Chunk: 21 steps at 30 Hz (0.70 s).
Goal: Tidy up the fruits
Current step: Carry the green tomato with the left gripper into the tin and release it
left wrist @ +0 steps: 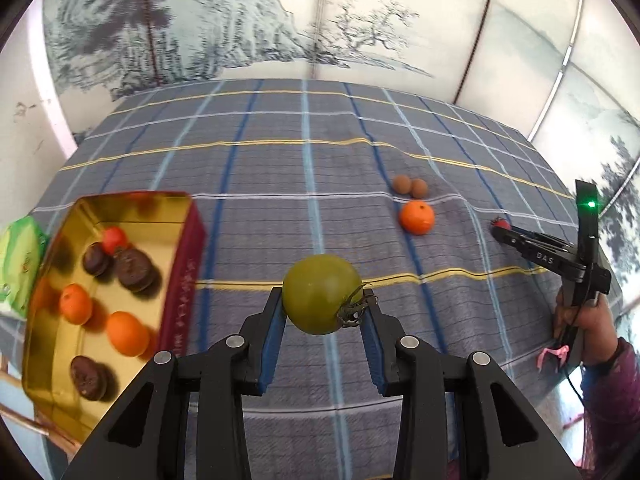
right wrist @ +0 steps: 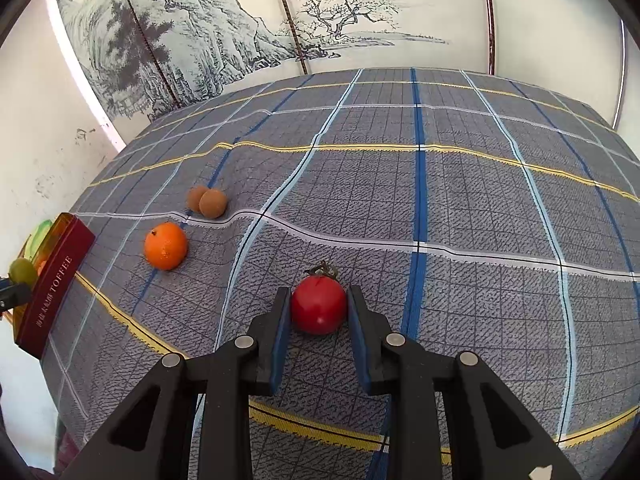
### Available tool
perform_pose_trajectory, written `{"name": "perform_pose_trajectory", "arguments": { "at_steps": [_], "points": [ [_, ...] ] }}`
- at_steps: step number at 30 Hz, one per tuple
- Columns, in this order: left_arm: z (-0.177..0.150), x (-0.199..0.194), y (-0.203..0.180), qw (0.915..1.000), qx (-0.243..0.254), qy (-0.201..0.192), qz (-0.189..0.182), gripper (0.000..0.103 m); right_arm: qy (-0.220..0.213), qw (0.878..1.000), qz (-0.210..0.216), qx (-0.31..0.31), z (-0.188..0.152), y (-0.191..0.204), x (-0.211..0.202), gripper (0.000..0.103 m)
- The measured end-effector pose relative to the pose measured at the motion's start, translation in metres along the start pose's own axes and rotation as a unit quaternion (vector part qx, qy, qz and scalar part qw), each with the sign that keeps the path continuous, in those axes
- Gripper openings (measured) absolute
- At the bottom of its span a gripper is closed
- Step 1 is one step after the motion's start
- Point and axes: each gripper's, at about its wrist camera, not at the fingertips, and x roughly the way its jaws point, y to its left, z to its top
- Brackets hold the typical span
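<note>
Left gripper [left wrist: 324, 304] is clamped on a green tomato [left wrist: 322, 294], held lifted beside the gold tin [left wrist: 176, 200], presumably for dropping among the oranges already inside; right gripper [right wrist: 319, 308], jaws apart, is set astride a red tomato [right wrist: 318, 310] on the table [right wrist: 480, 200], ready for closing

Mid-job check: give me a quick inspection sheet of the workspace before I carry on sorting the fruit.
Surface: plaid cloth, wrinkled.
Job's things: tin at left holding oranges, a red tomato and dark fruits; loose orange and two brown fruits on the cloth.
Clutter: green packet behind the tin.
Grippers: left gripper holds the green tomato aloft; right gripper has its fingers around the red tomato, contact unclear.
Cables: thin black cord below the right hand.
Surroundings: ink-landscape wall panels.
</note>
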Motion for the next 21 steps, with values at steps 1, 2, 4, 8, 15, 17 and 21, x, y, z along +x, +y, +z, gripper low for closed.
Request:
{"name": "perform_pose_trajectory", "arguments": {
  "at_steps": [1,2,4,8,15,17,21],
  "points": [
    [-0.001,-0.002,0.004,1.0,-0.002,-0.002,0.003,0.038,0.0,1.0,-0.001,-0.001,0.0,0.0,0.0,0.026],
    [-0.003,-0.004,0.006,1.0,-0.004,-0.003,0.005,0.038,0.0,1.0,-0.002,-0.002,0.0,0.0,0.0,0.026],
    [-0.004,-0.007,0.012,0.9999,-0.01,-0.006,0.011,0.038,0.0,1.0,-0.004,-0.003,0.0,0.001,0.0,0.026],
    [-0.007,-0.014,0.023,0.9995,-0.016,-0.013,0.025,0.038,0.001,1.0,-0.01,-0.008,0.0,0.003,0.001,0.026],
    [-0.014,-0.026,0.057,0.9975,-0.049,-0.021,0.046,0.038,0.002,1.0,-0.018,-0.015,0.0,0.005,0.001,0.026],
    [-0.018,-0.03,0.071,0.9964,-0.06,-0.021,0.055,0.038,0.002,1.0,-0.018,-0.015,0.0,0.005,0.001,0.026],
    [-0.027,-0.036,0.103,0.9924,-0.078,-0.022,0.092,0.038,0.002,1.0,-0.019,-0.015,0.0,0.005,0.001,0.026]
  ]
}}
